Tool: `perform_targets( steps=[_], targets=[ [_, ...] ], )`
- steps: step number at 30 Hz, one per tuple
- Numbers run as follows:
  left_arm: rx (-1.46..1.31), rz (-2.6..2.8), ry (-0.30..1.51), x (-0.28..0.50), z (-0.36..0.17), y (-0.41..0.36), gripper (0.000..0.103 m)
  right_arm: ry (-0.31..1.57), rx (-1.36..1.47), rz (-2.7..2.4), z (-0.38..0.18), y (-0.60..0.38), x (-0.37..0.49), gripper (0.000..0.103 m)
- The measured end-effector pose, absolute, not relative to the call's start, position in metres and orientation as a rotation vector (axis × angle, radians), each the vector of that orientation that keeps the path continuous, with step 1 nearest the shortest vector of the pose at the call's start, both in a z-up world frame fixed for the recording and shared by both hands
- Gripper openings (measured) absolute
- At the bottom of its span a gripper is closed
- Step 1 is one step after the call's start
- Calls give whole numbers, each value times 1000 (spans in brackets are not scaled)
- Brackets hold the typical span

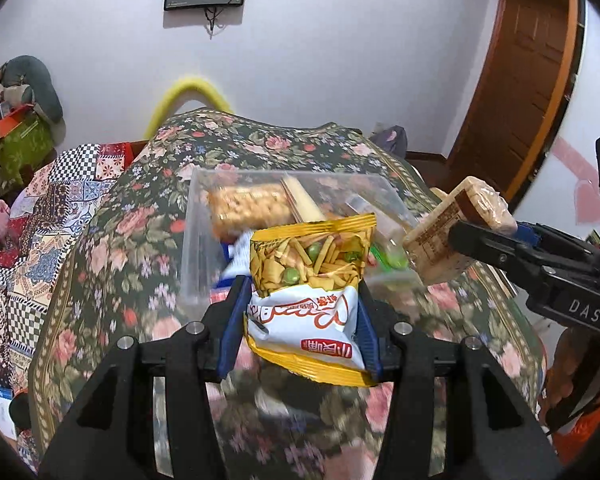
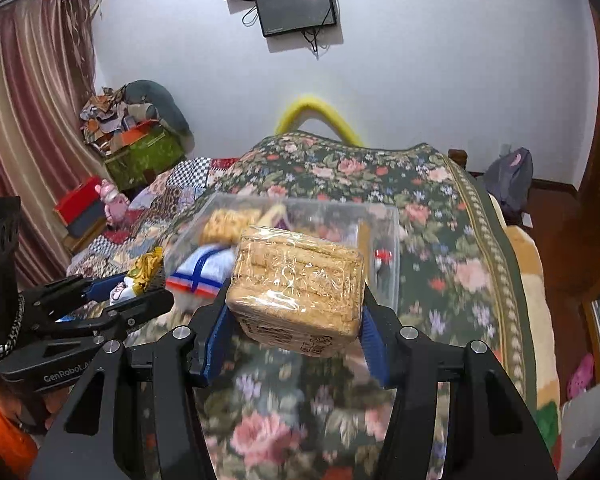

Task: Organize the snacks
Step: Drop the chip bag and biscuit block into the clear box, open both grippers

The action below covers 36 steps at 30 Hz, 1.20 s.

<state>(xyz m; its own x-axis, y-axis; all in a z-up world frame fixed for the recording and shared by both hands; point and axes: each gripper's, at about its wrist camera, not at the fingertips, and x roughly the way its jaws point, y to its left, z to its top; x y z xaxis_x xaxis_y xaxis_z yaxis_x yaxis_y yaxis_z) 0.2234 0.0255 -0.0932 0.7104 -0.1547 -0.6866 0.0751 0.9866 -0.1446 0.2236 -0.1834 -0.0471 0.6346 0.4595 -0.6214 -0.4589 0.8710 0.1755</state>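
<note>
On the floral bedspread [image 1: 112, 216], the left gripper [image 1: 302, 308] clamps a snack bag [image 1: 308, 276] and the right gripper [image 2: 296, 312] clamps a cracker pack [image 2: 296, 284], both seemingly bound for the clear bin [image 1: 192, 240].

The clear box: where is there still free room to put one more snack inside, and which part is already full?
The clear box looks freest along its right wall, beside a small red item. Its left and back are crowded: a biscuit pack lies at the back, a blue-striped bag in front. The floral cloth right of the box is bare.
</note>
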Motion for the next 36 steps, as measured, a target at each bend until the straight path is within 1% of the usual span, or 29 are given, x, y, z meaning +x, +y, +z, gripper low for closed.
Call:
perform_targets(
  steps=[8,14,15,17,18,22,24,30,36],
  targets=[
    [-78,-95,777,276,-101,29,49,717,-28,506,-51,-162,268,52],
    [-87,-65,800,301,-111,34,50,723,-10,492,-59,-154,291,52],
    [-86,-50,807,303,-114,35,50,725,-4,491,-61,-154,293,53],
    [-90,-40,827,305,-119,36,56,742,-3,482,-68,-155,294,55],
    [-96,-45,838,305,-122,36,60,751,-6,483,-71,-156,293,55],
    [-92,-44,846,299,-126,36,64,770,-22,483,-77,-161,284,57],
    [-88,-46,844,294,-125,34,64,773,-33,487,-76,-164,278,59],
    [-78,-73,783,264,-100,28,64,745,-36,501,-62,-178,257,59],
    [-68,-86,635,213,-48,20,64,648,4,523,-20,-195,222,59]
  ],
)
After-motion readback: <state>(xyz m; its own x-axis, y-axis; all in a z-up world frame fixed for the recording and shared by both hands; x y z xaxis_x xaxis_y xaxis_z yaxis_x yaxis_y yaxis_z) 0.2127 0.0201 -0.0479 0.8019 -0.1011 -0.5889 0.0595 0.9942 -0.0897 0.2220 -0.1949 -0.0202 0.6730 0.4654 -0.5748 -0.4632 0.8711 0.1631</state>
